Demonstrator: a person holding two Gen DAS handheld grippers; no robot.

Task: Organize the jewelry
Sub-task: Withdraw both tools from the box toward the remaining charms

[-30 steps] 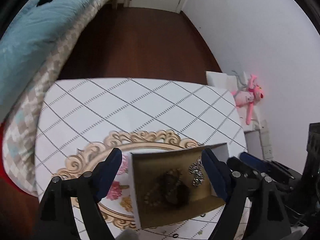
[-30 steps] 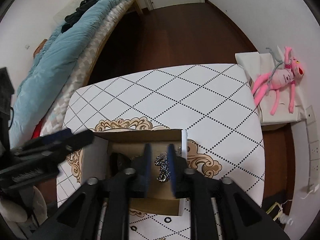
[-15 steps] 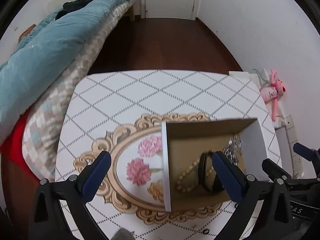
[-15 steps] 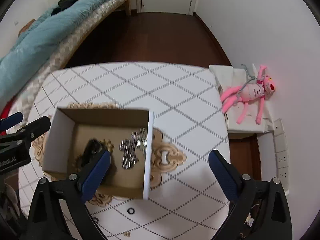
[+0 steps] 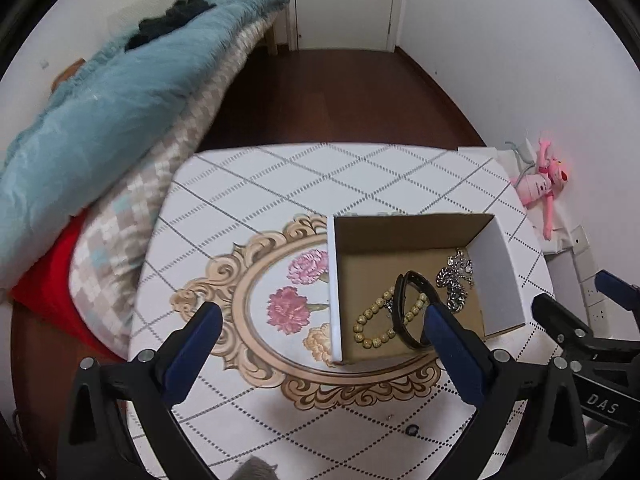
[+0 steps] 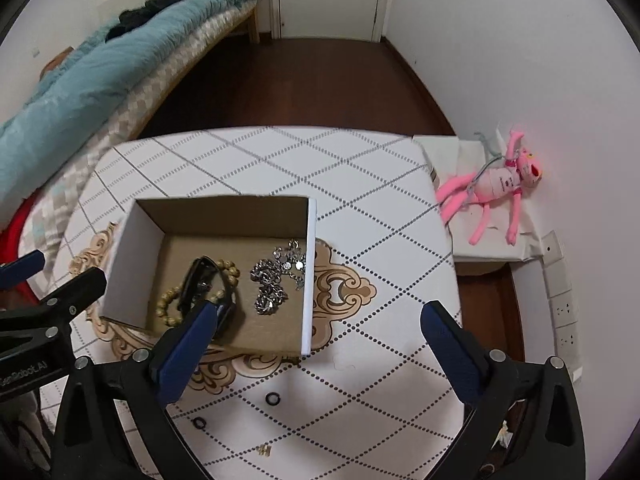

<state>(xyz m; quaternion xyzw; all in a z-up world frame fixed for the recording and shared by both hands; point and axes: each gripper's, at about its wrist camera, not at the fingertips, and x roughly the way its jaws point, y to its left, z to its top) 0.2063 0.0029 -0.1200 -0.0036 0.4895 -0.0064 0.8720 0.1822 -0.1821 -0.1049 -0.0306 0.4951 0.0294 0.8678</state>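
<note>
An open cardboard box (image 5: 496, 276) (image 6: 132, 264) stands on the white patterned table (image 5: 320, 176) (image 6: 360, 208). In it lie a silver chain (image 5: 454, 280) (image 6: 272, 280), a wooden bead bracelet (image 5: 374, 320) (image 6: 172, 304) and a black band (image 5: 404, 312) (image 6: 200, 276). My left gripper (image 5: 320, 336) is open and empty, above the table in front of the box's left wall. My right gripper (image 6: 320, 332) is open and empty, in front of the box's right wall. Two small black rings (image 6: 272, 399) (image 6: 199, 423) and a small gold piece (image 6: 263, 449) lie on the table near the right gripper.
A bed with a teal blanket (image 5: 100, 112) (image 6: 100, 64) runs along the left. A pink plush toy (image 5: 540, 184) (image 6: 496, 180) lies on a white block at the right by the wall. A black ring (image 5: 412, 430) lies on the table near its front edge.
Both grippers have pulled back and up from the box. The right gripper, shut over the silver chain a second ago, has opened; the chain lies in the box. The left gripper has drawn away from the box's sides.
</note>
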